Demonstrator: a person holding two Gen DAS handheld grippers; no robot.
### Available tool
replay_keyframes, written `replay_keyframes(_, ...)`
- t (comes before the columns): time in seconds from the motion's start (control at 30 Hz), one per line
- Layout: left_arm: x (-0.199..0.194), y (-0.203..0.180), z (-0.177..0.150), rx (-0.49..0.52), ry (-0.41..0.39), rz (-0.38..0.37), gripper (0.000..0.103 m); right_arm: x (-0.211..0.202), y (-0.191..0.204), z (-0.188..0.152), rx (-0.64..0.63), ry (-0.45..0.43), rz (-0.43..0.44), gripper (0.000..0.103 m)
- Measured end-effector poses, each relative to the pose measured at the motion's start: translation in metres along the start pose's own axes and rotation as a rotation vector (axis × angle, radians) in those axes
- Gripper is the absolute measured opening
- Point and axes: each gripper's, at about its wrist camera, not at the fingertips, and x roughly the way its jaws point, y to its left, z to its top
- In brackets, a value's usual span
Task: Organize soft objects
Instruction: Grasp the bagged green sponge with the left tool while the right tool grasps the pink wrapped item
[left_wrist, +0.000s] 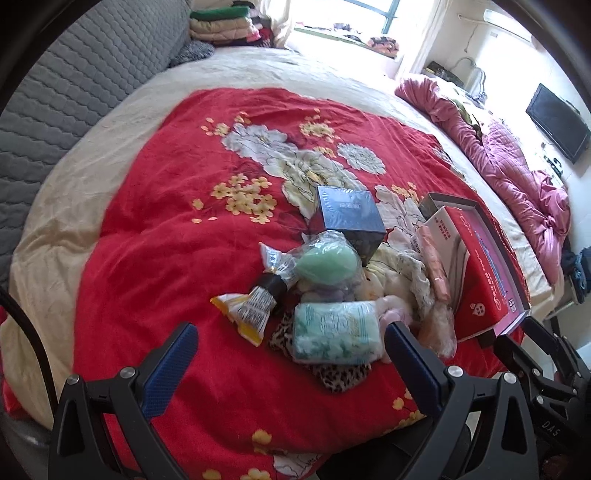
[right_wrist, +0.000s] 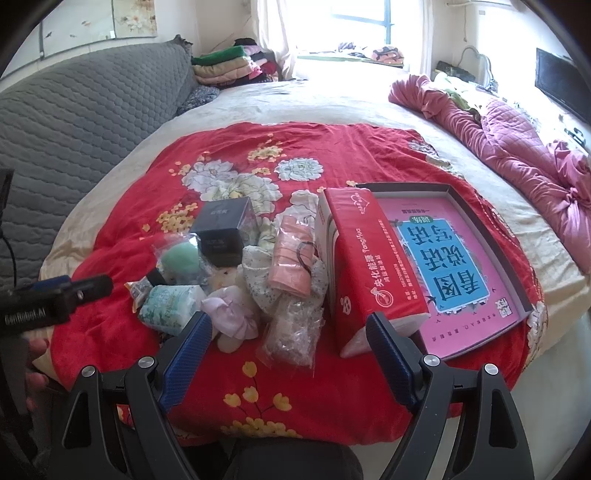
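A wide bed (right_wrist: 332, 99) with a cream sheet carries a red plush blanket (right_wrist: 155, 177) printed with white and yellow flowers. A grey quilted headboard (right_wrist: 74, 122) stands on the left, a crumpled pink quilt (right_wrist: 517, 140) lies on the right, and a bright window (right_wrist: 354, 22) is behind. The soft things lie in one heap in the middle of the blanket: a mint packet (left_wrist: 332, 332), a green sponge (left_wrist: 325, 264) in clear film, a lilac plush (right_wrist: 231, 314), a pink roll (right_wrist: 291, 258). Beside them stand a dark glossy box (left_wrist: 349, 221) and a red carton (right_wrist: 369, 266) leaning in a flat tray (right_wrist: 491, 236). The left gripper (left_wrist: 291, 354) and the right gripper (right_wrist: 290, 339) are both spread wide and hold nothing, just before the heap.
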Motion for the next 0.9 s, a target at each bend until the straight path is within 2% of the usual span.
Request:
replay_keyframes(0.2, 0.036, -0.02, 0.03, 0.109, 0.05, 0.023, 0.101, 0.016, 0.001, 0.018, -0.013, -0.001, -0.009, 0.086)
replay_keyframes(0.3, 0.048, -0.031, 0.044, 0.151, 0.041, 0.027, 0.101, 0.029, 0.003, 0.029, -0.024, 0.013, -0.032, 0.086)
replay_keyframes(0.43, 0.072, -0.038, 0.056, 0.174, 0.079, 0.033, 0.095, 0.046, 0.006, 0.038, -0.044, 0.046, -0.061, 0.086)
replay_keyframes(0.6, 0.092, -0.042, 0.06, 0.205, 0.097, 0.044, 0.092, 0.068, 0.014, 0.045, -0.089, 0.086, -0.104, 0.086)
replay_keyframes(0.73, 0.098, -0.04, 0.059, 0.201, 0.104, 0.026, 0.089, 0.087, 0.021, 0.047, -0.152, 0.122, -0.159, 0.074)
replay_keyframes(0.83, 0.104, -0.038, 0.059, 0.198, 0.117, 0.003, 0.081, 0.101, 0.022, 0.046, -0.164, 0.164, -0.165, 0.057)
replay_keyframes(0.9, 0.108, -0.038, 0.057, 0.201, 0.126, -0.005, 0.079, 0.11, 0.023, 0.044, -0.172, 0.185, -0.179, 0.054)
